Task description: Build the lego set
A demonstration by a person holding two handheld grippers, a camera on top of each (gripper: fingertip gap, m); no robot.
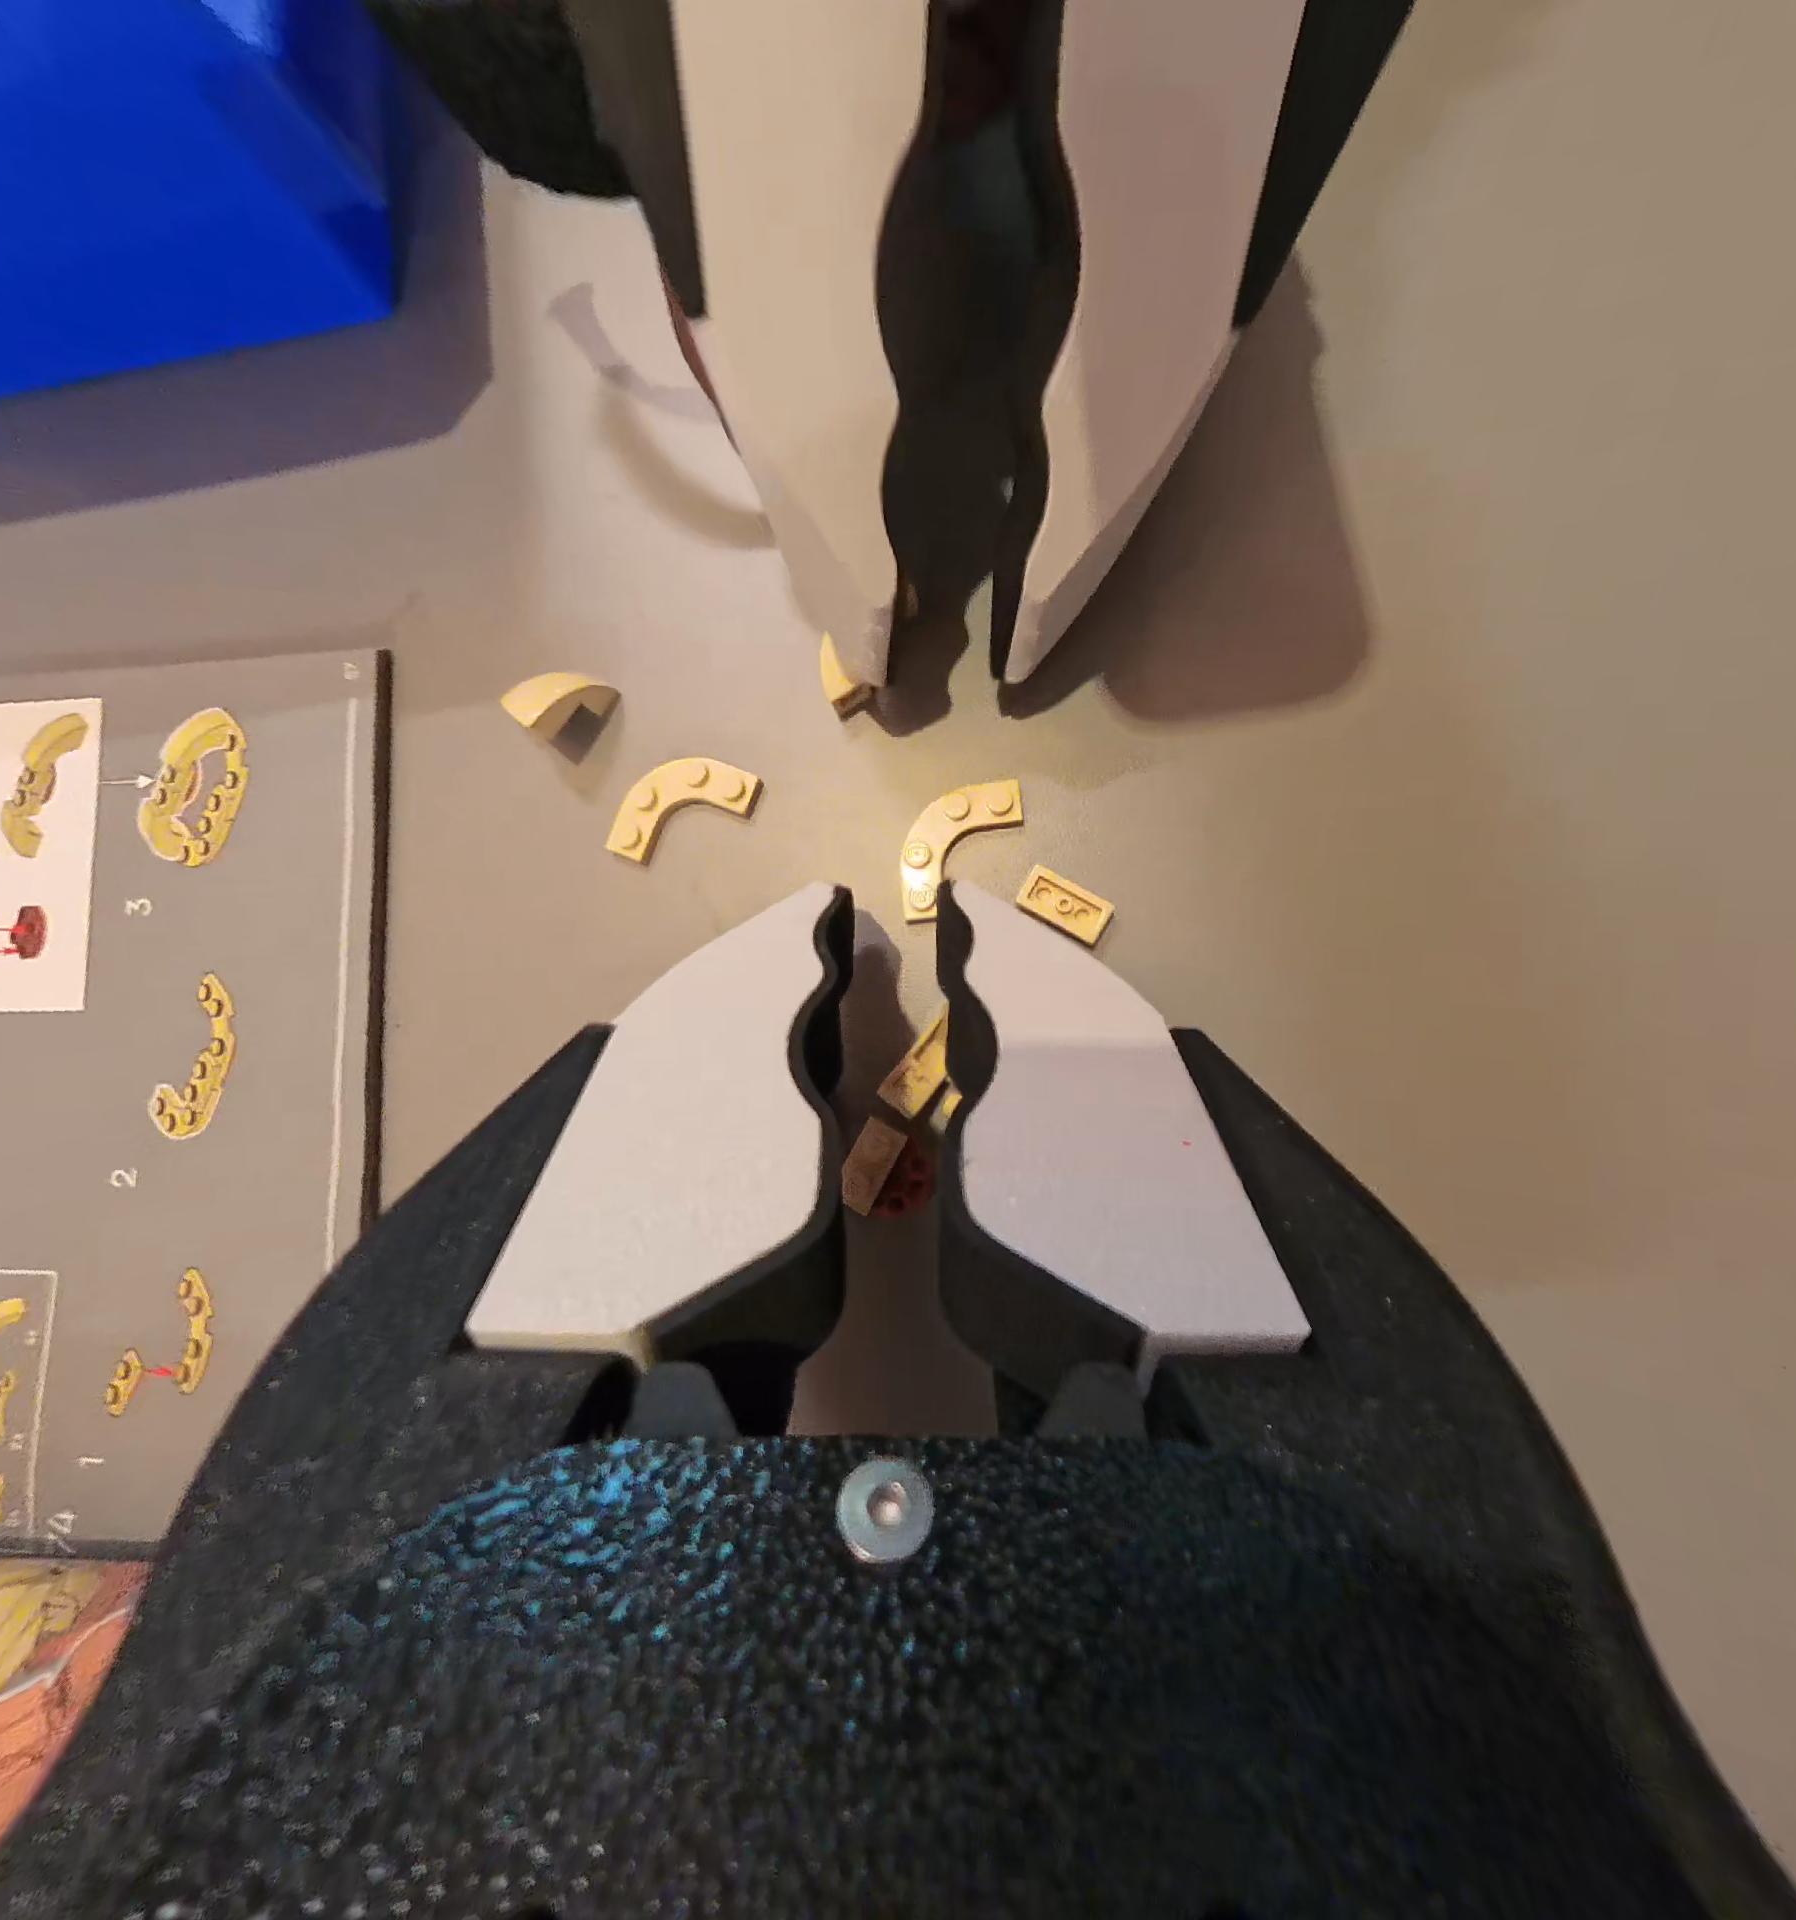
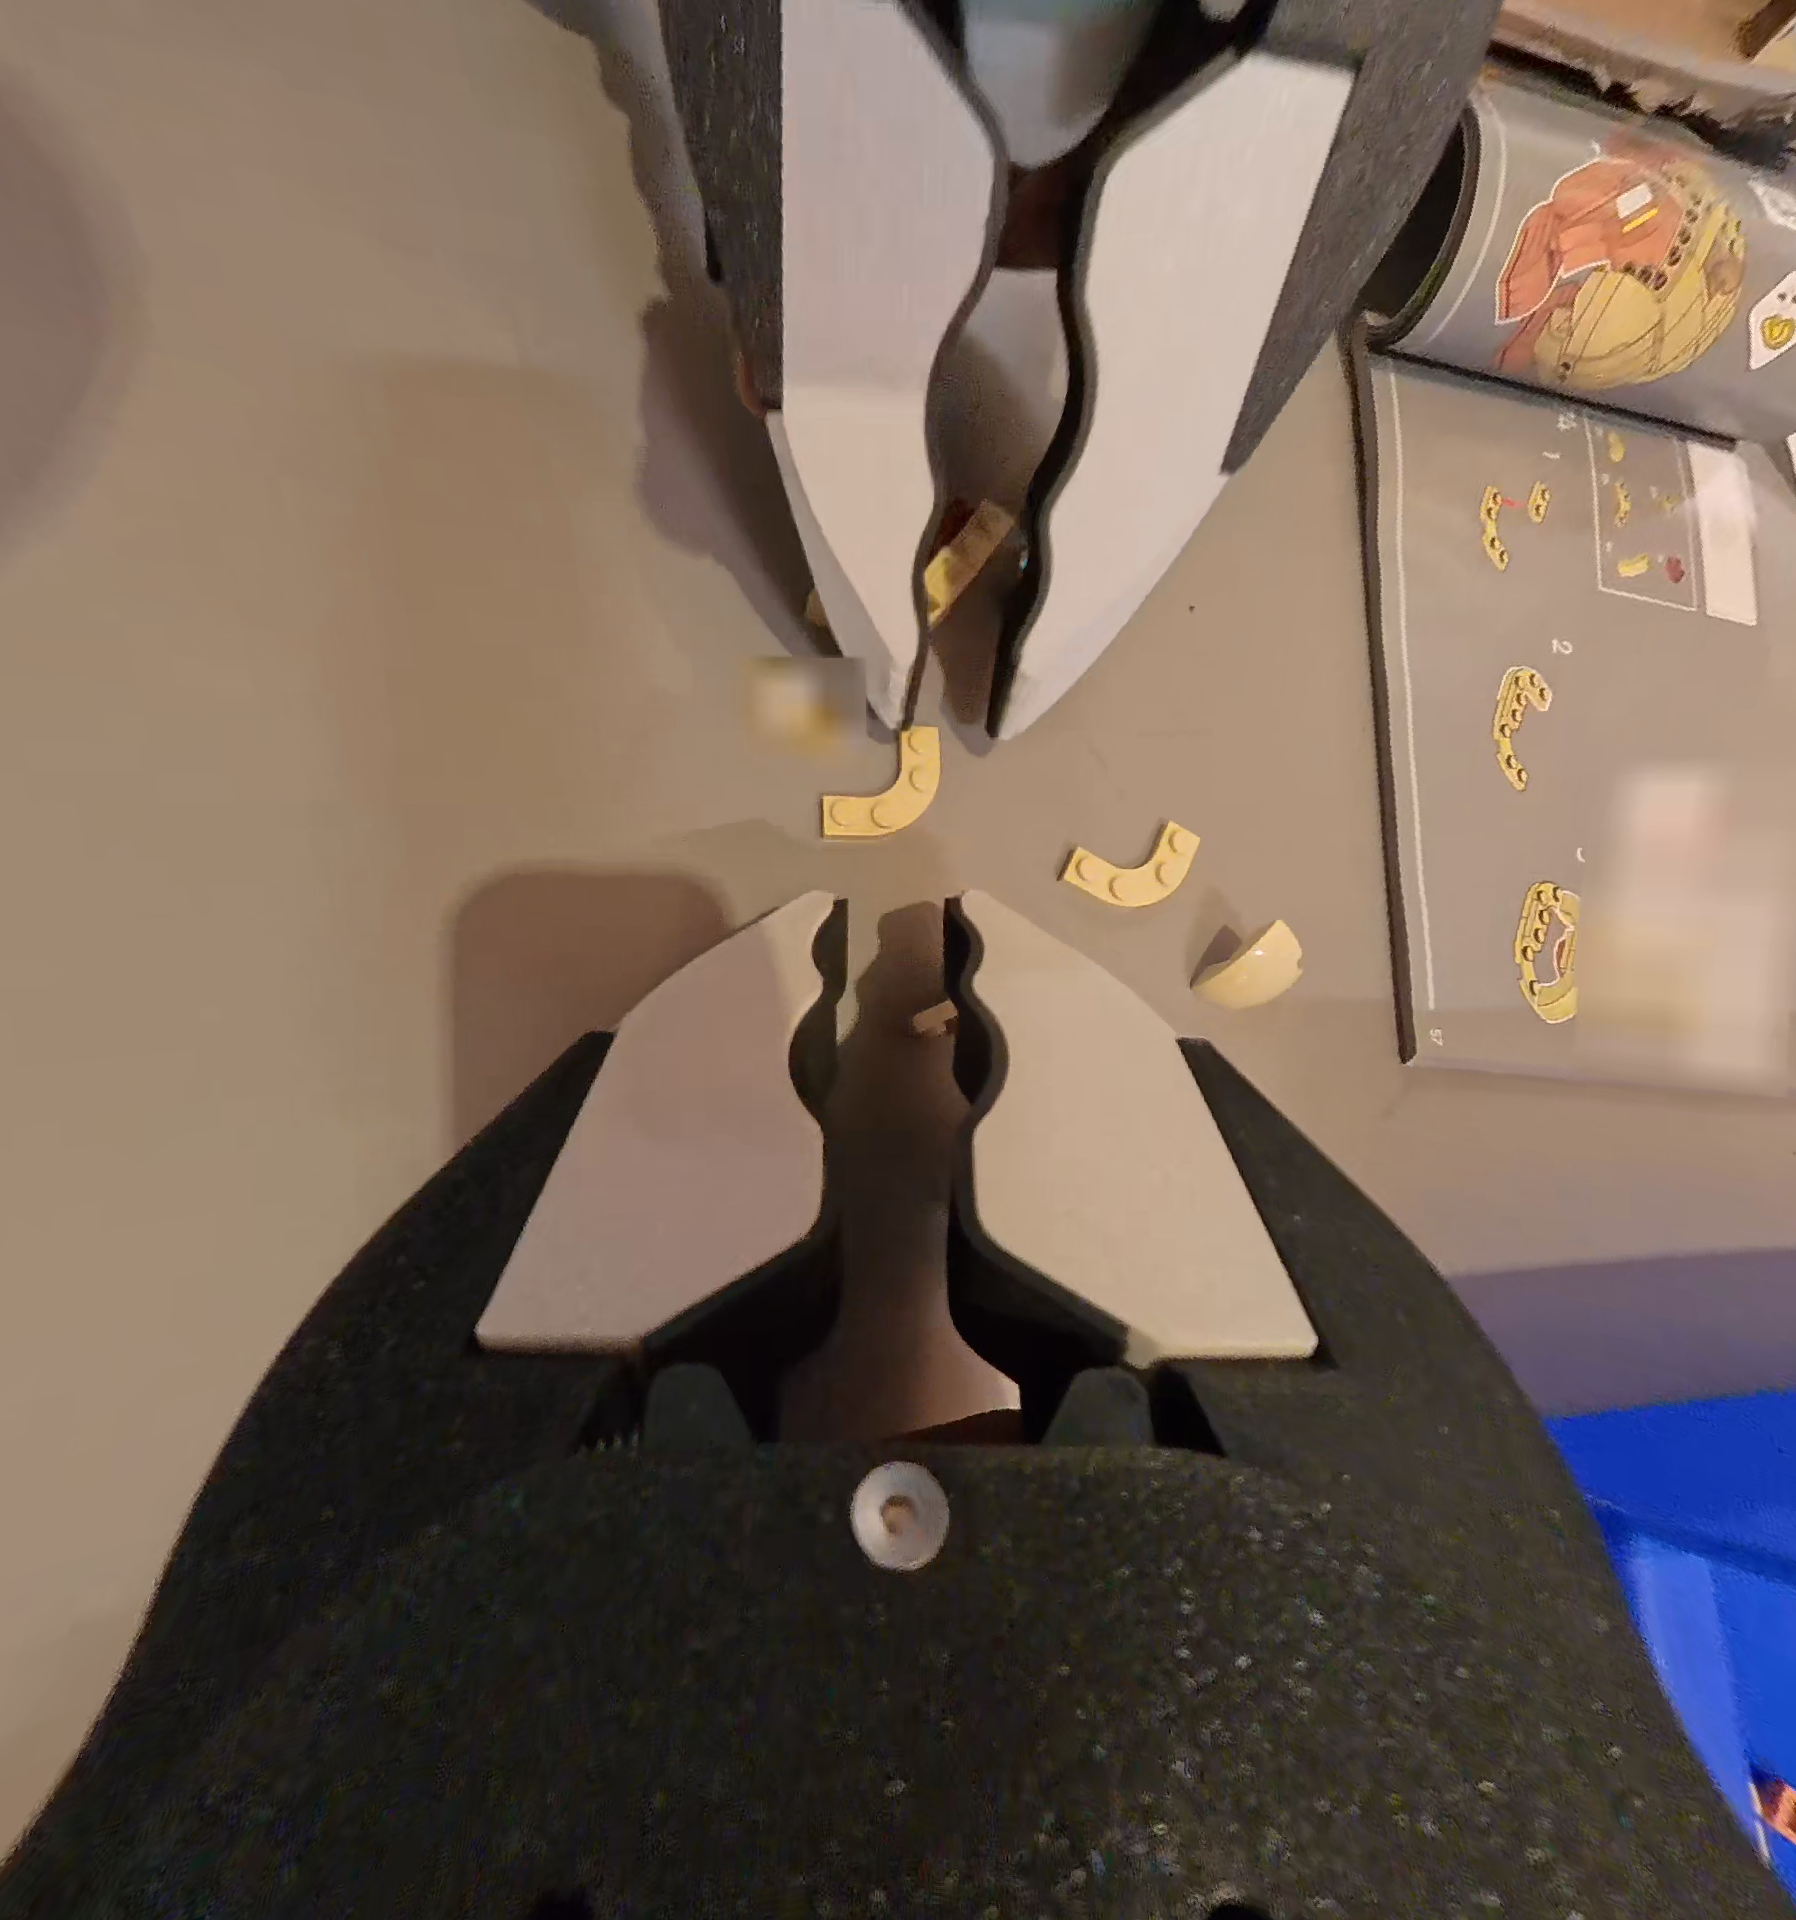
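Note:
My left gripper (image 1: 896,896) hangs over the grey table, its jaws apart. A small tan plate on a dark red round piece (image 1: 904,1122) stands tilted between its fingers, against the right pad, with a slit to the left pad. This piece also shows in the right wrist view (image 2: 961,561). My right gripper (image 2: 899,902) faces the left one, open, with nothing pressed between its pads. A small tan rounded piece (image 1: 847,675) lies by one of its fingertips and peeks out under that finger (image 2: 935,1023). A tan curved plate (image 1: 956,842) lies between the two grippers.
A second curved plate (image 1: 681,805), a tan dome piece (image 1: 561,707) and a small flat tan plate (image 1: 1065,909) lie on the table (image 1: 1496,935). An open instruction booklet (image 1: 146,1039) lies to one side, and a blue bin (image 1: 146,208) stands beyond it. The tips of both grippers are at nearly the same place.

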